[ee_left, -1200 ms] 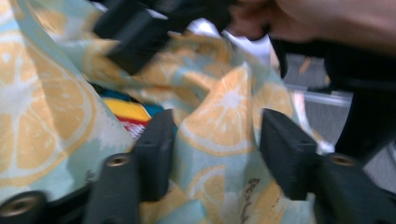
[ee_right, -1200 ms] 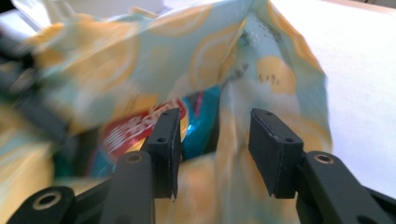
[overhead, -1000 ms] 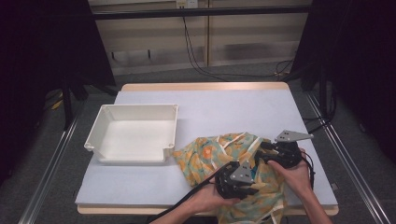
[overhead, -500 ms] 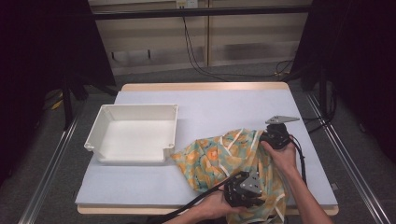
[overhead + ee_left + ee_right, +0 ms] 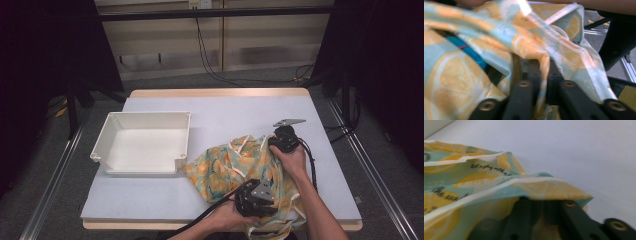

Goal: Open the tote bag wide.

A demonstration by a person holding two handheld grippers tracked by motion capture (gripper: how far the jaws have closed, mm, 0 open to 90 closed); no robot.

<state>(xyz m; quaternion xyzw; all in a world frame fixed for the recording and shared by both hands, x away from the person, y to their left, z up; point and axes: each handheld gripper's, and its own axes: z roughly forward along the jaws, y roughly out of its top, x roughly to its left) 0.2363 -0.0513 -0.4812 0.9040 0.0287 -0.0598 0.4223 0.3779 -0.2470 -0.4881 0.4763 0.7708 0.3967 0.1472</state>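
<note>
A lemon-print cloth [image 5: 235, 165] in teal and orange lies crumpled at the table's front right, its lower edge hanging over the front. My left gripper [image 5: 257, 199] sits on its near part; in the left gripper view its jaws [image 5: 541, 72] pinch a fold of the cloth [image 5: 524, 45]. My right gripper [image 5: 281, 142] holds the cloth's far right corner; the hemmed edge of the cloth [image 5: 474, 185] drapes over its nearly closed jaws [image 5: 541, 206]. Both pairs of jaws have just been opening a little, with fabric still between them.
A white empty tray [image 5: 100, 150] stands on the left half of the pale table [image 5: 225, 110]. Cables trail from both grippers toward the front edge. Metal rails run along both sides of the table.
The right hand has moved left and farther up the table along the cloth's edge. The left hand has barely shifted. The cloth has been bunched narrower.
</note>
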